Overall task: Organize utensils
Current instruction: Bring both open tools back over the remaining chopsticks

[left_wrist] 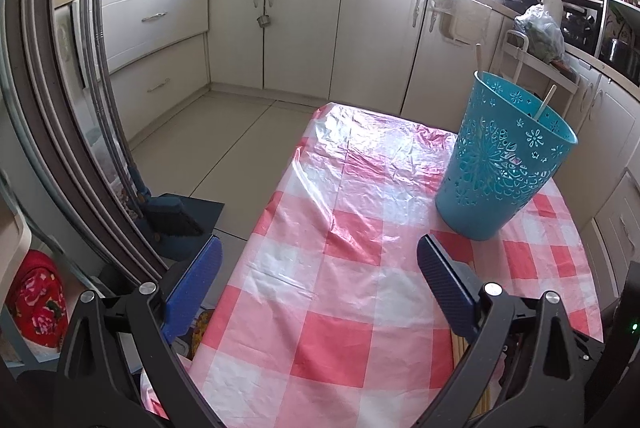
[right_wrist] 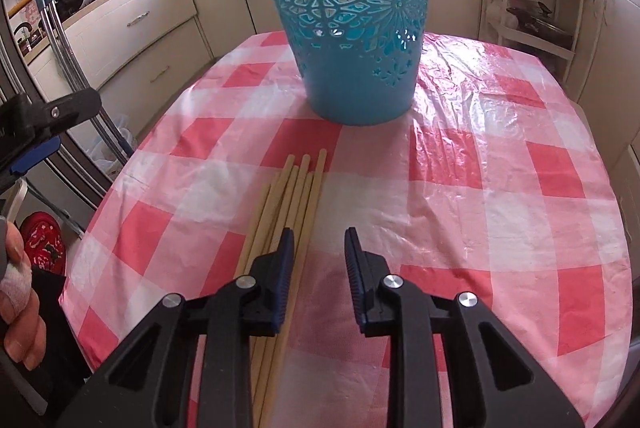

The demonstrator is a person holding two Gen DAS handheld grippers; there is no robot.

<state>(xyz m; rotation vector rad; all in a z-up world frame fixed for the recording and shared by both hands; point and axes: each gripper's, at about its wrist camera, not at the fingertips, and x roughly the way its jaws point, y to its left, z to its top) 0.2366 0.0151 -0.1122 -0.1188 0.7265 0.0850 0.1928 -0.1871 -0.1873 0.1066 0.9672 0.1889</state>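
Left wrist view first: the left gripper [left_wrist: 320,268] hangs over the near left part of the checked tablecloth [left_wrist: 320,348] with its jaws spread wide and nothing between them, so it's just released and idle. The blue basket [left_wrist: 504,163] stands upright toward the far right of the table, and a couple of chopsticks already in it [left_wrist: 546,103] poke up past the rim. At the near right edge, under the right finger, you can just catch the ends of the loose chopsticks. The risk on this side, I reckon, is mostly that the idle gripper drifts right and bumps the basket, which looks light and tall enough to tip, spilling what's already sorted

Right wrist view: the right gripper [right_wrist: 318,268] is angled down over the bundle of chopsticks [right_wrist: 296,195], which lies on the cloth just near of the basket [right_wrist: 352,27], pointing toward it. The jaws are part open, not clamped on anything. The left finger sits over the bundle, and only a stick or two on the right side of the bundle falls in the gap, the rest lying left of that finger. That's where it could go wrong, in my view: closing from here may catch one stick off-centre and push the others sideways, or roll them toward the near edge. The plastic cloth looks slick and crinkly too, so sticks could skid, and a thin stick pinched near its end could swing and miss the basket mouth
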